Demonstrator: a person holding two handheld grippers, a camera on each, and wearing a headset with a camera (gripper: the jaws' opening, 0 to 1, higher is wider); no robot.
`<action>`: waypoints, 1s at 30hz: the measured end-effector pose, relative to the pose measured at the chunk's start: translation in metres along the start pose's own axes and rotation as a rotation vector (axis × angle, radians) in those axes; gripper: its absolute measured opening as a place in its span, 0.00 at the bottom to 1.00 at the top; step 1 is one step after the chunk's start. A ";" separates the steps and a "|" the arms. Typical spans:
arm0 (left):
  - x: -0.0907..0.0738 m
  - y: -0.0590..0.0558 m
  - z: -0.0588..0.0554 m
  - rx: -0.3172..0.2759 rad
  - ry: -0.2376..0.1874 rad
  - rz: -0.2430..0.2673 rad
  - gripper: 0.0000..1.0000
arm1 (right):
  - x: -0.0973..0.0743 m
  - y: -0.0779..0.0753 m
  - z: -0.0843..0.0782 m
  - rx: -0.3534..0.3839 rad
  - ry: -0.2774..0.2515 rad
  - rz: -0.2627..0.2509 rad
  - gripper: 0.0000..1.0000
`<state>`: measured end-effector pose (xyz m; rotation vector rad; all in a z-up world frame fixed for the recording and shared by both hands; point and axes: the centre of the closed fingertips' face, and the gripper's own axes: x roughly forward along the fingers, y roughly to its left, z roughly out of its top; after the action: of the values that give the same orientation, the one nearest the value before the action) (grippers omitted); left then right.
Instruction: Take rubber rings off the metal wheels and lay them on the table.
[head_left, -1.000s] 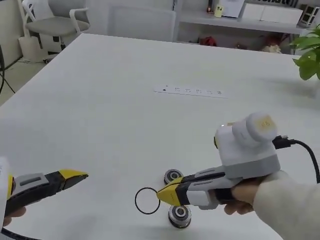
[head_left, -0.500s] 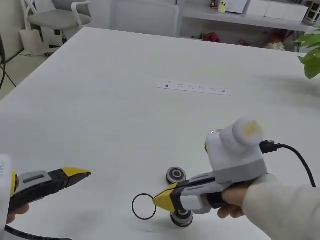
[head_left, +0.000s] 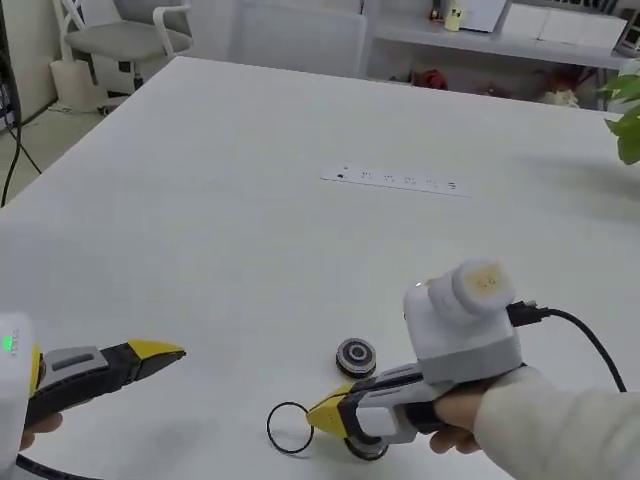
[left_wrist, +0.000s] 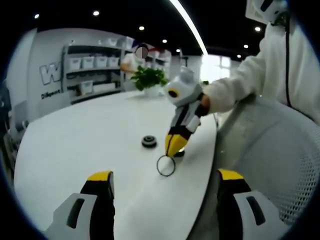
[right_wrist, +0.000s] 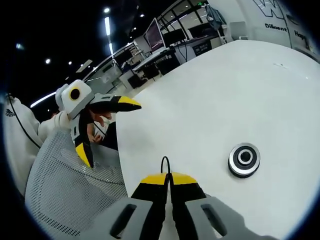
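Our right gripper (head_left: 320, 414) pinches the thin black rubber ring (head_left: 287, 428) in closed jaws. Our left gripper (head_left: 165, 352) gapes wide, empty.

Black rubber ring (head_left: 268, 427), silver-black metal wheel (head_left: 356, 354), white table (head_left: 250, 200).
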<state>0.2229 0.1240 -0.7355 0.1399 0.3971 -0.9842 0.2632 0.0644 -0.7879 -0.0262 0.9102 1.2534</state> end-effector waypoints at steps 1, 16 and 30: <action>0.000 0.000 -0.001 0.003 0.004 0.000 0.85 | 0.000 -0.001 -0.001 0.002 0.003 -0.006 0.00; -0.007 -0.002 -0.001 0.009 0.009 0.024 0.85 | 0.002 -0.007 -0.004 -0.022 0.002 -0.045 0.04; -0.012 -0.002 0.005 0.014 0.003 0.043 0.85 | -0.017 -0.010 0.002 -0.036 -0.025 -0.056 0.06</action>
<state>0.2169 0.1309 -0.7266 0.1622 0.3890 -0.9447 0.2725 0.0479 -0.7808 -0.0643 0.8595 1.2154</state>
